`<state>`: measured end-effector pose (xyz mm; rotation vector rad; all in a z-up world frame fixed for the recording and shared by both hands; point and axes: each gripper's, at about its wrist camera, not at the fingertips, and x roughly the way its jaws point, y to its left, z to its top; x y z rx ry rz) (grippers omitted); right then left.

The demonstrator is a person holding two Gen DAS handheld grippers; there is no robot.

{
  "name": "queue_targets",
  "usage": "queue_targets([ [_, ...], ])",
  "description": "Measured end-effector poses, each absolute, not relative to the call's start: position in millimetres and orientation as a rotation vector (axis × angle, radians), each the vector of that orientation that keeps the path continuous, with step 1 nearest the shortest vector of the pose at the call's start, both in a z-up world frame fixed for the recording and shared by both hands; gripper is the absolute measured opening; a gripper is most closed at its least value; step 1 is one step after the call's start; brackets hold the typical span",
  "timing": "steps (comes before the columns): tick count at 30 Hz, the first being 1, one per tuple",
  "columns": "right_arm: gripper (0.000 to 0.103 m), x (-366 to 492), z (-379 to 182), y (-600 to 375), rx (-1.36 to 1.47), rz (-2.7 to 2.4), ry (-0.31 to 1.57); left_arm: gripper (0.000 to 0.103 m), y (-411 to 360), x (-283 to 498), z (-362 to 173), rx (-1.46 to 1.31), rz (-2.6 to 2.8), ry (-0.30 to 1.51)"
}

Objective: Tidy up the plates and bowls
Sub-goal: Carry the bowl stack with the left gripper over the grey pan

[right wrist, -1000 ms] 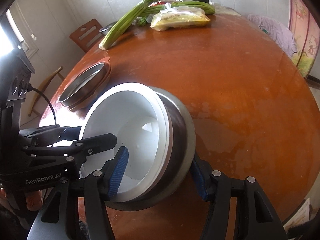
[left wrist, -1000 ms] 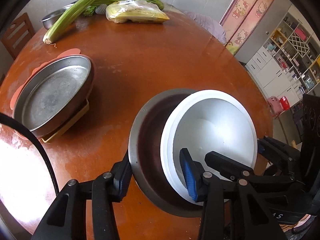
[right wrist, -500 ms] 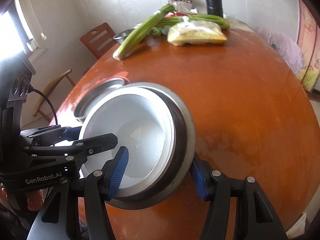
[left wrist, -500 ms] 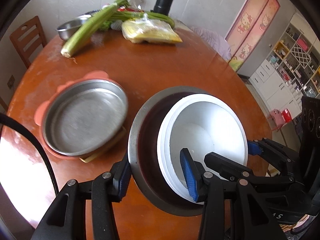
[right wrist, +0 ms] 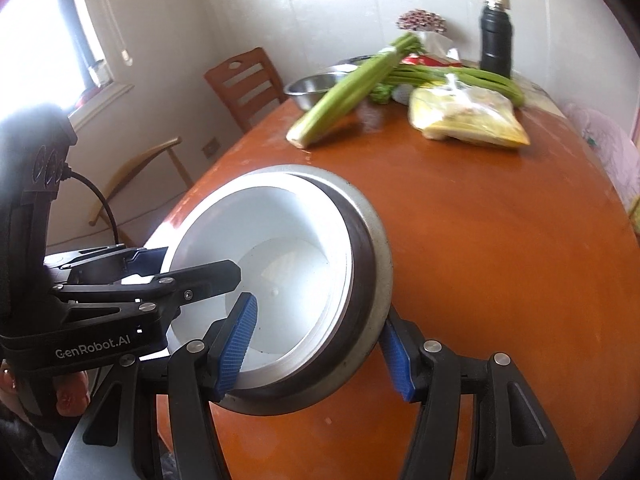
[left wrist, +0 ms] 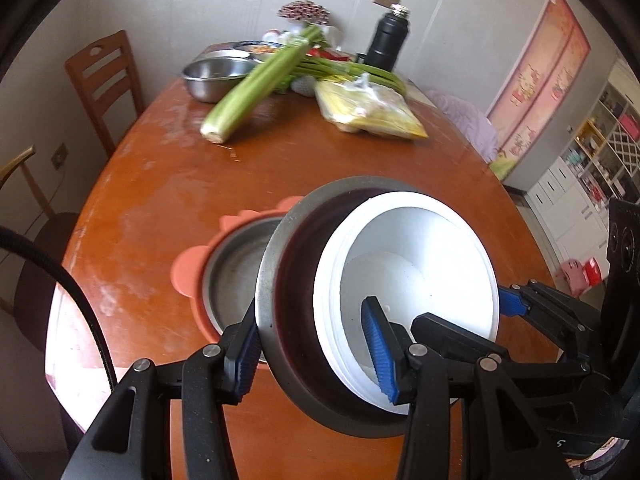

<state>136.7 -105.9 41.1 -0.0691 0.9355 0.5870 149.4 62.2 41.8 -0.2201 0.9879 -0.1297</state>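
Now both grippers, left gripper (left wrist: 316, 354) and right gripper (right wrist: 320, 344), clamp the nested steel bowl (left wrist: 280, 280) and white bowl (left wrist: 404, 280). Stack's lifted off the counter (left wrist: 320, 168), moved over the steel plate (left wrist: 228, 268) at 9 o'clock; likely stacking next.

A: Was any lettering legible?

B: Yes. "GenRobot.AI" stood in pale letters on the black body of the left gripper (right wrist: 150, 276), seen from the right wrist.

A: Anything else?

B: A small pale mark like "5" or "S" sat on the right gripper (left wrist: 476, 312)'s dark housing, in the left wrist view's lower right; I couldn't tell which.
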Motion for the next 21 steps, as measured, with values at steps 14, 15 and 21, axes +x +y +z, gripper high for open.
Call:
queue_targets([
  [14,0.062,175.2,28.7,-57.4,-0.113,0.63,0.973,0.047,97.9,175.6,25.4,-0.269,-0.084,1.02],
  [15,0.062,176.9,27.6,-56.1,-0.117,0.629,0.975,0.047,98.9,177.8,23.6,-0.271,-0.085,1.022],
  [21,0.062,183.3,22.3,-50.3,-0.127,0.627,0.99,0.047,102.5,182.0,17.5,-0.277,-0.082,1.034],
])
